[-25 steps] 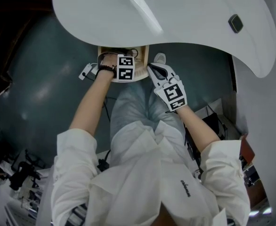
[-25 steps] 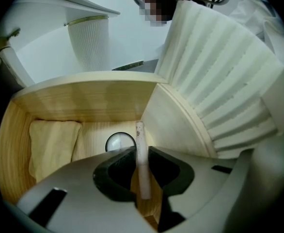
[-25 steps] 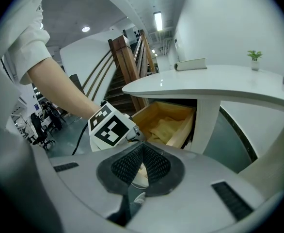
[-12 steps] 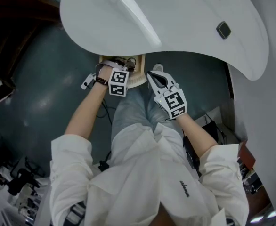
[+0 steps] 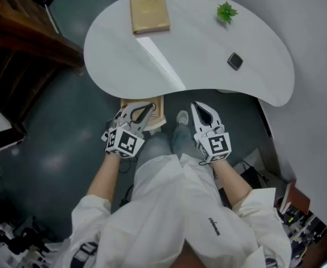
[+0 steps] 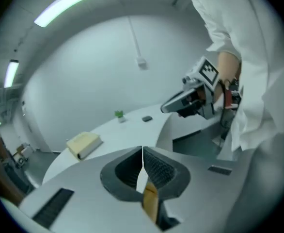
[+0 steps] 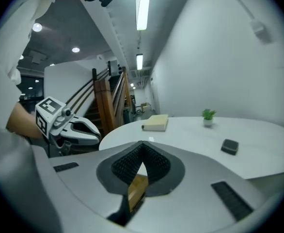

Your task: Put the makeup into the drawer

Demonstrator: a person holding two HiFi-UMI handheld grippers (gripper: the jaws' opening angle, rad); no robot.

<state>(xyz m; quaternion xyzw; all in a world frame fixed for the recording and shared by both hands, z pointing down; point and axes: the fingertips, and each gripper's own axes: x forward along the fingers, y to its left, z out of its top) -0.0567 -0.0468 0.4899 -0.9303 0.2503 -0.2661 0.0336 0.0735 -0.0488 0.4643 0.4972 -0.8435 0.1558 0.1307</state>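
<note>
Makeup, judged to be the dark compact, is seen lying near the right edge of the white tabletop. A wooden drawer is seen pulled out under the near edge. The left gripper and right gripper are closed on nothing, so pickup and placing are judged not yet done.

Most of the white table is open to reach, with only a book, small plant and dark compact farther back.
</note>
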